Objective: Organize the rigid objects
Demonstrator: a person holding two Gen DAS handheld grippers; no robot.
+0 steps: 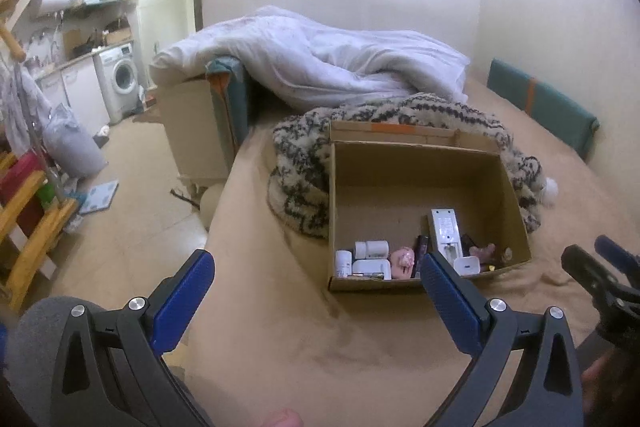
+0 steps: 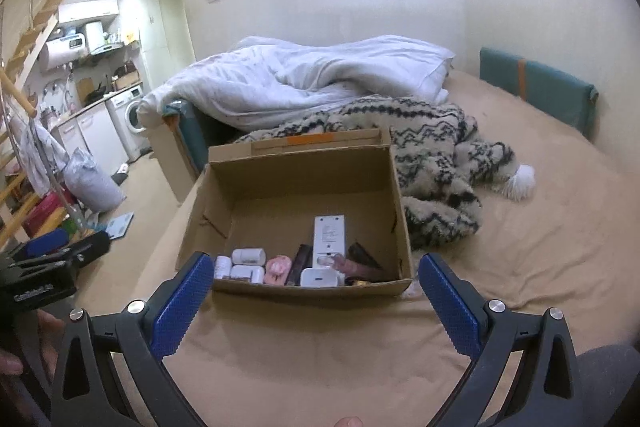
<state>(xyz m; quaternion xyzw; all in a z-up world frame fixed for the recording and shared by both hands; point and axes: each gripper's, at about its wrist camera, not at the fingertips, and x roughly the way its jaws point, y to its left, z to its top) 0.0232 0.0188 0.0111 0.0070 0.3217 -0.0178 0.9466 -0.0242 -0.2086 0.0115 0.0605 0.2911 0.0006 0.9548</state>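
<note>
An open cardboard box (image 1: 416,167) (image 2: 304,175) stands on the tan bed. Along its near wall lie several small objects: a white remote (image 1: 445,229) (image 2: 329,233), white bottles (image 1: 372,249) (image 2: 248,255), a pink toy (image 1: 401,261) (image 2: 278,267), a white charger (image 1: 467,265) (image 2: 318,277) and a dark tube (image 2: 303,261). My left gripper (image 1: 316,273) is open and empty, just short of the box's near left corner. My right gripper (image 2: 316,281) is open and empty in front of the box's near wall. The right gripper also shows at the right edge of the left wrist view (image 1: 600,267).
A black-and-cream knitted blanket (image 1: 304,155) (image 2: 436,163) lies behind and beside the box. A white duvet (image 1: 320,63) (image 2: 304,79) is heaped further back. Teal cushions (image 1: 540,99) (image 2: 536,83) lean on the right wall. The bed's left edge drops to the floor (image 1: 132,195).
</note>
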